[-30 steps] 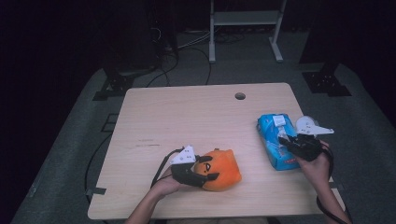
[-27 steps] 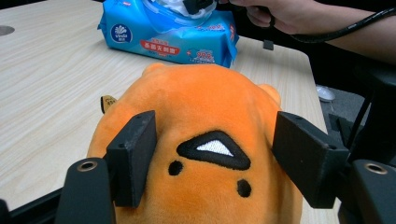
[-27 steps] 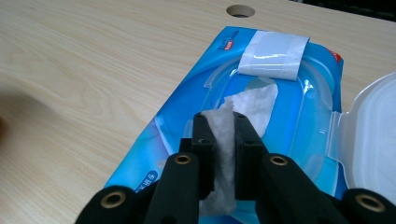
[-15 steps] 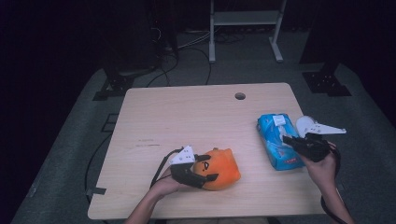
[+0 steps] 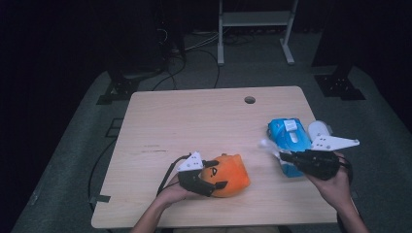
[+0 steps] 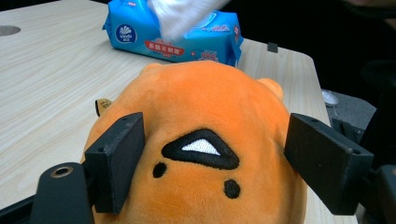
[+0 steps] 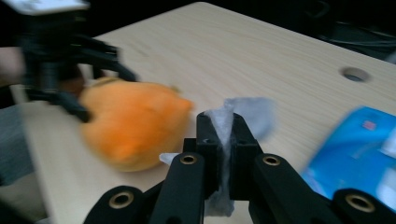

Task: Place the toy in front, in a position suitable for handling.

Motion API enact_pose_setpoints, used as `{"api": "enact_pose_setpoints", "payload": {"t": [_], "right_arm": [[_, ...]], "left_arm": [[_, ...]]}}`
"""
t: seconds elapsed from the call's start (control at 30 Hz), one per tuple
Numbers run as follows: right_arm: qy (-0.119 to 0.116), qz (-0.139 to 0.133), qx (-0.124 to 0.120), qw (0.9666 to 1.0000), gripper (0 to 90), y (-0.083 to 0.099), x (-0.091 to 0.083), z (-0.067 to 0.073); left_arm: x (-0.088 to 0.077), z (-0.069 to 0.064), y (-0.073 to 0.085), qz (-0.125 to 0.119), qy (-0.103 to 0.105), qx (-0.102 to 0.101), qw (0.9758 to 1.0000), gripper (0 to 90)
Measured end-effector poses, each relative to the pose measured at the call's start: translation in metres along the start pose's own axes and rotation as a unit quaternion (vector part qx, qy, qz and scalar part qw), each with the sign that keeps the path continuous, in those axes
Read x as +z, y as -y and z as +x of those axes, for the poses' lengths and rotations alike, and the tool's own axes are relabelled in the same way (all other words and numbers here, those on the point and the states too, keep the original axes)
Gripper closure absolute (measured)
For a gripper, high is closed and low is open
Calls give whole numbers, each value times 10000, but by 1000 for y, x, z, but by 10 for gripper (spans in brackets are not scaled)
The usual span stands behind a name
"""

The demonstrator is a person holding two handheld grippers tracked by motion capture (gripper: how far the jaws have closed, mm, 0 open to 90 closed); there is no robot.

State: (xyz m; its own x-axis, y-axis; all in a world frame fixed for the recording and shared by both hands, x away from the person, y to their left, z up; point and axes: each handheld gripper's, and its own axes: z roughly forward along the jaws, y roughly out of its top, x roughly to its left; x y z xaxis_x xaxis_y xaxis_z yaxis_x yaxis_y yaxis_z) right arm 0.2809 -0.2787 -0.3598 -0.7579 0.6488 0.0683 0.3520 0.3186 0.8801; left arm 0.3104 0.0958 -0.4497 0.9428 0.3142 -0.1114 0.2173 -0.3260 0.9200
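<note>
Right gripper [image 7: 224, 135] clamped tight on white wipe [image 7: 247, 112], sheet sticking out past jaw tips, blue wipe pack [image 5: 290, 141] just beside. Left gripper [image 6: 219, 158] jaws just been widening, orange plush toy [image 6: 205, 140] between them, right pad clear of plush.

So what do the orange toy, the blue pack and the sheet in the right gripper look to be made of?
Orange toy: soft plush with a short fuzzy pile; its black marks look embroidered.
Blue pack: thin glossy plastic film, printed, with creased ends.
Sheet: thin, limp and whitish, pinched flat in the right gripper; probably a wet wipe or tissue, though blur leaves that open.
</note>
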Motion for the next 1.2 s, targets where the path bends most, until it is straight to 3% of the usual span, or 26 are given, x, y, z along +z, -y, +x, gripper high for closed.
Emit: {"api": "enact_pose_setpoints", "payload": {"t": [0.07, 0.1, 0.13, 0.17, 0.23, 0.43, 0.5, 0.57, 0.7, 0.73, 0.83, 0.93, 1.07, 1.2], "right_arm": [[-129, -4, -61, 9999, 850, -3, -1, 7], [-394, 18, -165, 9991, 850, -10, -2, 21], [-394, 18, -165, 9991, 850, -10, -2, 21], [-709, 49, -268, 9971, 850, -15, -3, 34], [-961, 39, -388, 9946, 850, -21, -3, 47], [-1314, 132, -734, 9885, 849, -37, 1, 70], [-1313, 212, -779, 9881, 848, -40, 6, 71], [-1128, 423, -830, 9892, 846, -41, 15, 68], [-1062, 887, -618, 9885, 842, -35, 47, 49], [-1062, 887, -618, 9885, 842, -35, 47, 49], [-948, 1094, -543, 9880, 839, -28, 82, 36], [-947, 1196, -550, 9868, 841, -26, 102, 31], [-1125, 1089, -496, 9864, 842, -29, 102, 35], [-1227, 934, -589, 9863, 843, -37, 85, 48]], "left_arm": [[0, 0, 0, -5, 1, -5, 10000, 205], [0, 1, 1, -20, 6, -4, 10000, 205], [0, 1, 1, -20, 6, -4, 10000, 205], [0, 1, 1, -34, 22, -21, 10000, 205], [0, 2, 1, -28, 32, -19, 10000, 205], [0, 3, 1, -22, 47, -5, 10000, 200], [0, 2, 1, -9, 39, 22, 10000, 199], [0, 2, 1, -6, 34, 26, 10000, 198], [1, 1, 0, 24, 34, 67, 10000, 191], [1, 1, 0, 24, 34, 67, 10000, 191], [1, 0, 0, 37, 47, 107, 9999, 191], [1, 0, -1, 48, 51, 130, 9999, 190], [1, 0, -1, 65, 61, 163, 9998, 191], [1, 1, -1, 67, 54, 178, 9998, 191]]}}
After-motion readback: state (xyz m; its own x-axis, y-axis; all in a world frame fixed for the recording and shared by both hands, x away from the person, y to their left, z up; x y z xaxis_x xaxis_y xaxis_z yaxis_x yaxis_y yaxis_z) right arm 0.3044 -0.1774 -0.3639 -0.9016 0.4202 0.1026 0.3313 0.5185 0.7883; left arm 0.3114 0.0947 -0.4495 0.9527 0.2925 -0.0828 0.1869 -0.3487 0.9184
